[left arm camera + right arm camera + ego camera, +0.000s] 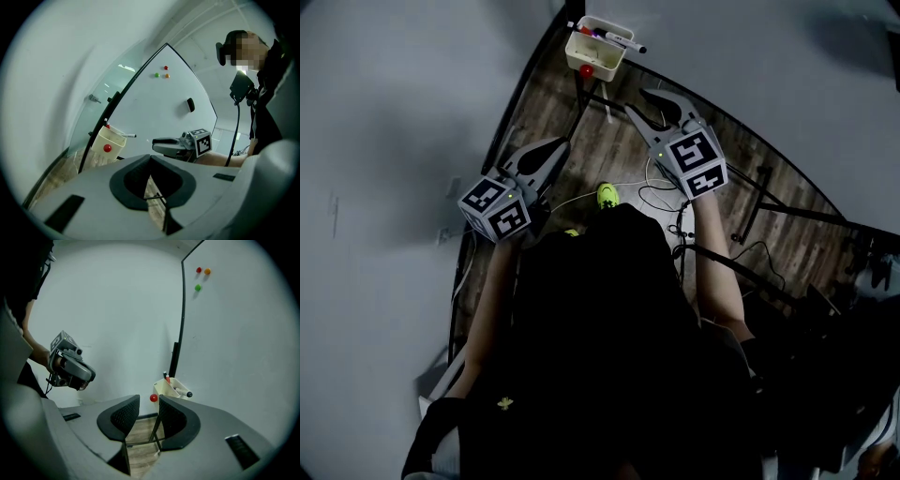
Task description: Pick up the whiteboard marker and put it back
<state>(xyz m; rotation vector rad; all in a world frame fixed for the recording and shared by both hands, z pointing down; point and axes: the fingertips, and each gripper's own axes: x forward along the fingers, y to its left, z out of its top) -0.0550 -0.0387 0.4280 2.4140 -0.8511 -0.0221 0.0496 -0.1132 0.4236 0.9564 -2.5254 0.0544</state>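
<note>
Head view, progress: we judge the task hardly started. The marker (623, 42) lies in the holder (602, 64) at the foot of the whiteboard (787, 84), and neither tool is near it.
Head view, tools: our left gripper (551, 148) and right gripper (636, 99) both hang over the wooden floor (581, 122), well short of the holder, and carry nothing.
Head view, holder: the cream tub holds a few pens. One white pen with a dark cap pokes out over the rim, and a red magnet (586, 70) sits on the tub's front.
Left gripper view, jaws: the tips are together, with nothing between them.
Left gripper view, holder: the tub hangs on the board's dark frame, with the marker (127, 135) jutting out sideways. Three small magnets (165, 68) and a dark eraser (190, 104) sit higher on the board.
Right gripper view, jaws: they stand apart and empty, with only floor showing in the gap.
Right gripper view, holder: the tub (164, 389) lies just past the jaw tips in line of sight, with the dark-capped marker (183, 392) resting on its rim beside a red-tipped pen.
Left to do: reach the tub, close on the marker, lift it out, then put it back.
</note>
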